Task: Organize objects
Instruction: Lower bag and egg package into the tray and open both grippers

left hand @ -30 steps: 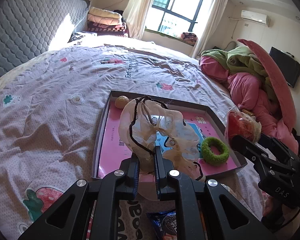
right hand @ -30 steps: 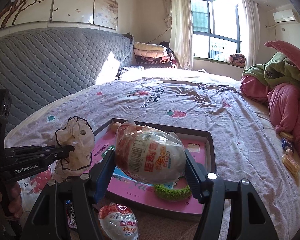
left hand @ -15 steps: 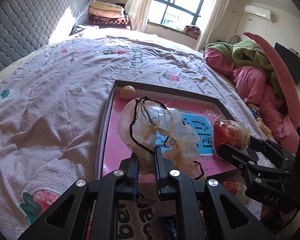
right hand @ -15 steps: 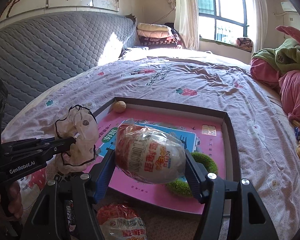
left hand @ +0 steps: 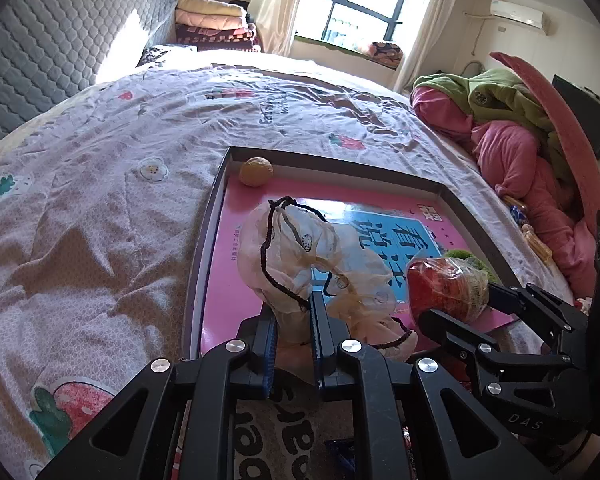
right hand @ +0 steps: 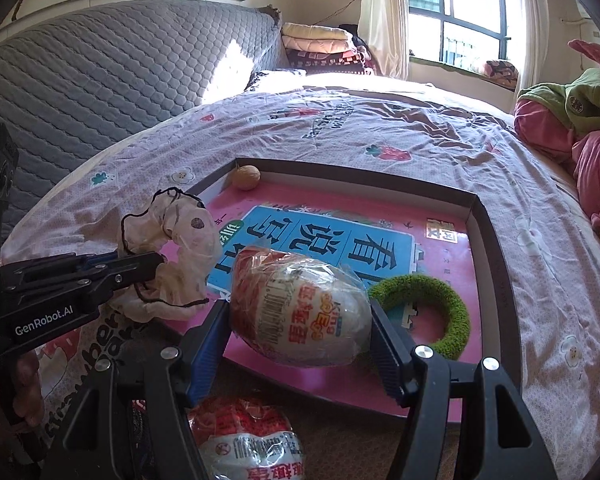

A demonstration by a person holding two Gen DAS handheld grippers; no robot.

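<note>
Over the near edge of the pink-lined tray (right hand: pixel 496 248) on the bed, left gripper (left hand: pixel 293 320) clamped on a sheer cream scrunchie (left hand: pixel 296 256), right gripper (right hand: pixel 300 322) clamped on a wrapped snack bun (right hand: pixel 300 312), green scrunchie (right hand: pixel 440 312) and walnut (right hand: pixel 245 176) inside the tray

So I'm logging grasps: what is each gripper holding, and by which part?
The left gripper pinches the sheer scrunchie by its lower edge. The right gripper clamps the wrapped snack across its two sides.

Both claws tilted downward; left claw (left hand: pixel 292 320) pinched nearly closed, right claw (right hand: pixel 300 324) spread wide, side by side, close together.
</note>
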